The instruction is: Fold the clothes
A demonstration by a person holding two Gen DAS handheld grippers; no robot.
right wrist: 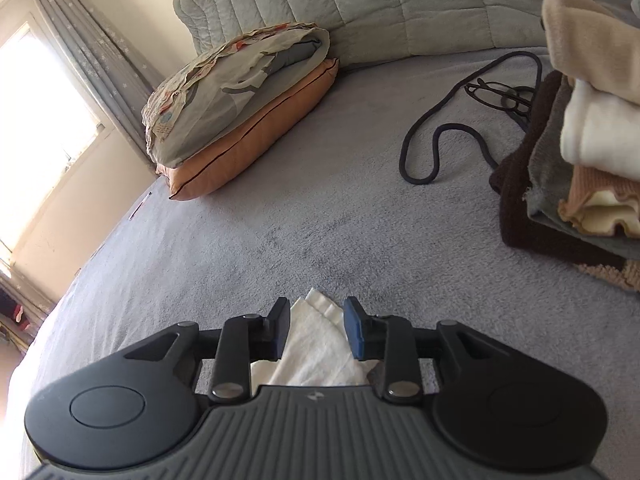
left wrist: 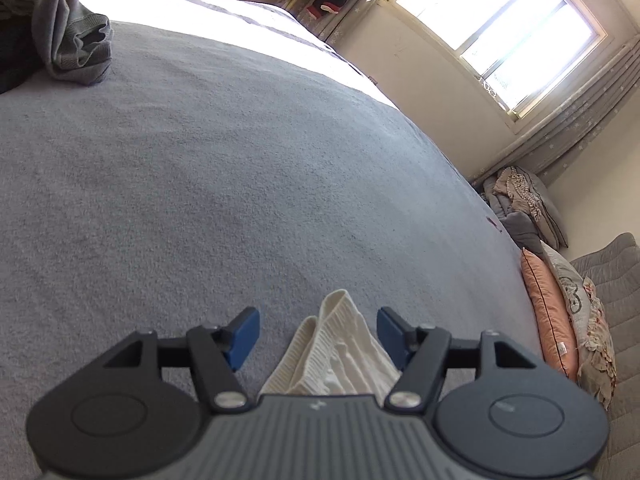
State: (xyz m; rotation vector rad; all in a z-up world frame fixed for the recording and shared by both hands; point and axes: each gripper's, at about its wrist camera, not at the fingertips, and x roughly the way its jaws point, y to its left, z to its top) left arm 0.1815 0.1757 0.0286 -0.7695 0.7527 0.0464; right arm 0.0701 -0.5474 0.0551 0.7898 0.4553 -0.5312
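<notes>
Bed (left wrist: 200, 160): we see grey cover.
Left tool (left wrist: 318, 334): spread wide around white garment (left wrist: 340, 352).
Right tool (right wrist: 317, 328): parted, flanking white cloth (right wrist: 316, 344).

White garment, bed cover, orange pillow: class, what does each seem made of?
White garment: ribbed knit, probably cotton, showing raised ribs. Bed cover: grey fleece or plush, matte, with a fuzzy nap. Orange pillow: smooth woven fabric, slight sheen, dark piping.
</notes>
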